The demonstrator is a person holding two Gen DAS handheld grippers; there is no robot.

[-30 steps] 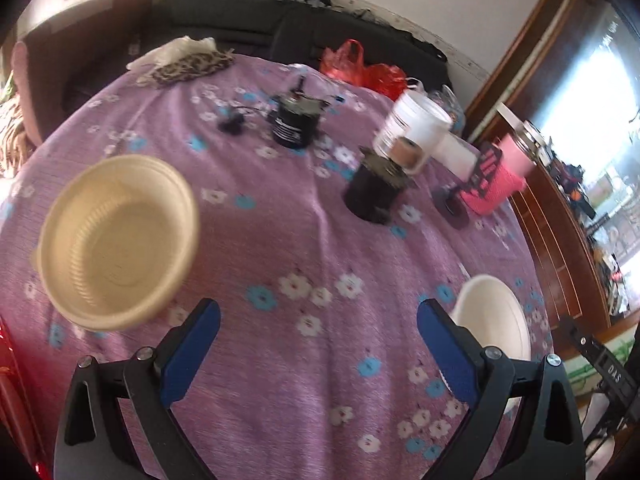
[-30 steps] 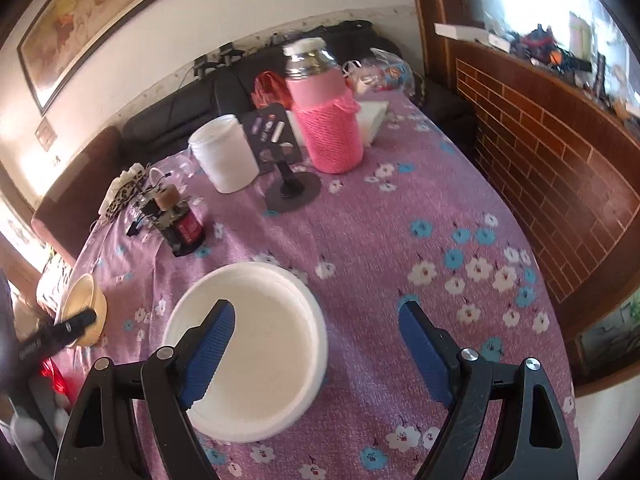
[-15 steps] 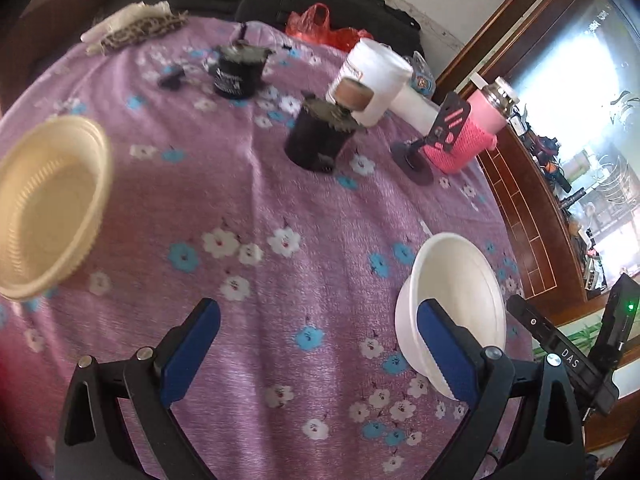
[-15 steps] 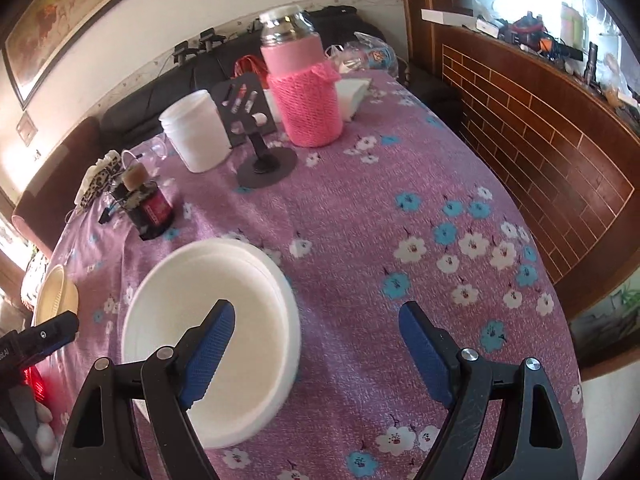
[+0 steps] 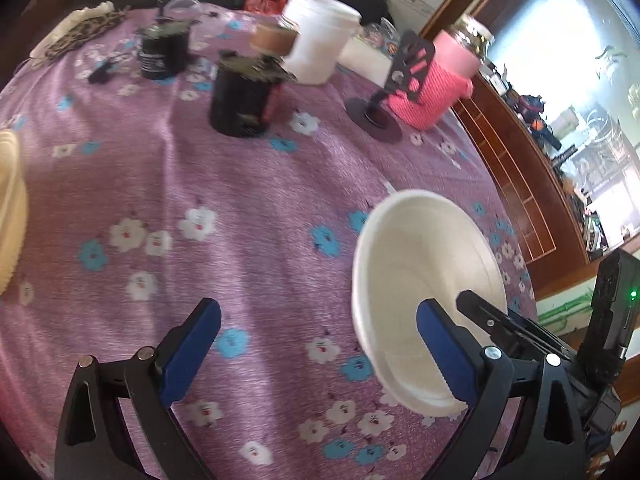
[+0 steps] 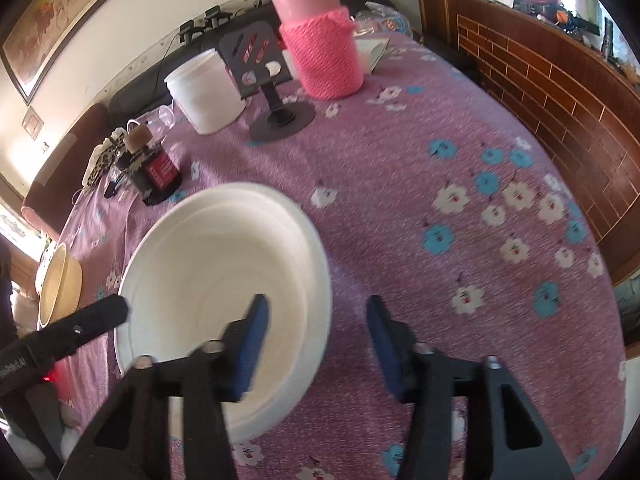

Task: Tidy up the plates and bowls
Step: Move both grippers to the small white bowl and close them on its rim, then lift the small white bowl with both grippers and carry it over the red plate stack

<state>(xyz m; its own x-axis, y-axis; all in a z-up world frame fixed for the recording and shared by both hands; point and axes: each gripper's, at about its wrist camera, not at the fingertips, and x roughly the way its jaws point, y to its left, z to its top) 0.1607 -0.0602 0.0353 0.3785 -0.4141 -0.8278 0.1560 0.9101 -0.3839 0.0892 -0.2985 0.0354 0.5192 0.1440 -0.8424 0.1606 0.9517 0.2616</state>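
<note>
White bowl [image 6: 208, 264] and tan bowl [image 6: 60, 280]: two bowls.

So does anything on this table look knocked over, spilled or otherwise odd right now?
Nothing stands out. The white bowl and the tan bowl sit upright and apart on the floral tablecloth, with no spill showing. The right gripper has just been closing, its jaws straddling the white bowl's rim.
</note>
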